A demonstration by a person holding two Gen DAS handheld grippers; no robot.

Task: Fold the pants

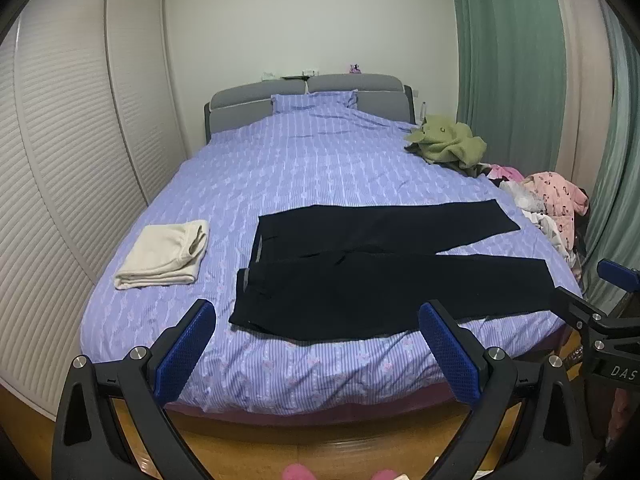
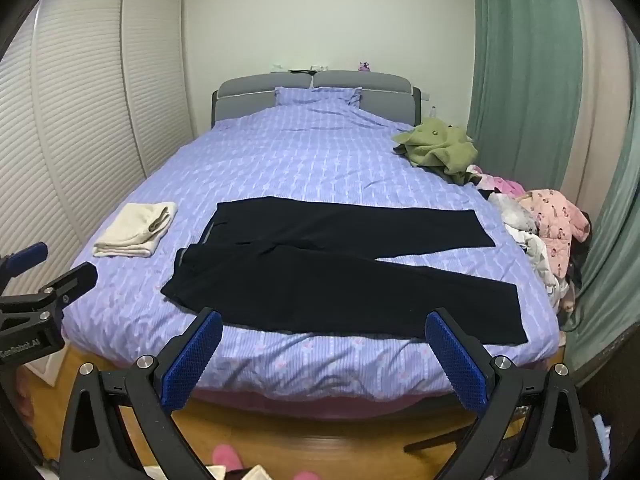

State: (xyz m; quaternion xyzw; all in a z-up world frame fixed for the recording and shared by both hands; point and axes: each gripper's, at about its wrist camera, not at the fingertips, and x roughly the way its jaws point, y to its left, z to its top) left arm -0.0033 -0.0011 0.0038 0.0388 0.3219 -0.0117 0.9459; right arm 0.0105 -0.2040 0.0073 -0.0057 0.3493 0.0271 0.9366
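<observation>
Black pants lie spread flat across the near part of the bed, waistband to the left and both legs running right. They also show in the right wrist view. My left gripper is open and empty, held off the foot of the bed, short of the pants' near edge. My right gripper is open and empty, also in front of the bed's foot. The right gripper shows at the right edge of the left wrist view; the left gripper shows at the left edge of the right wrist view.
A folded cream garment lies on the bed left of the pants. A green garment and a pile of pink and white clothes sit along the bed's right side. Wardrobe doors stand left, green curtains right.
</observation>
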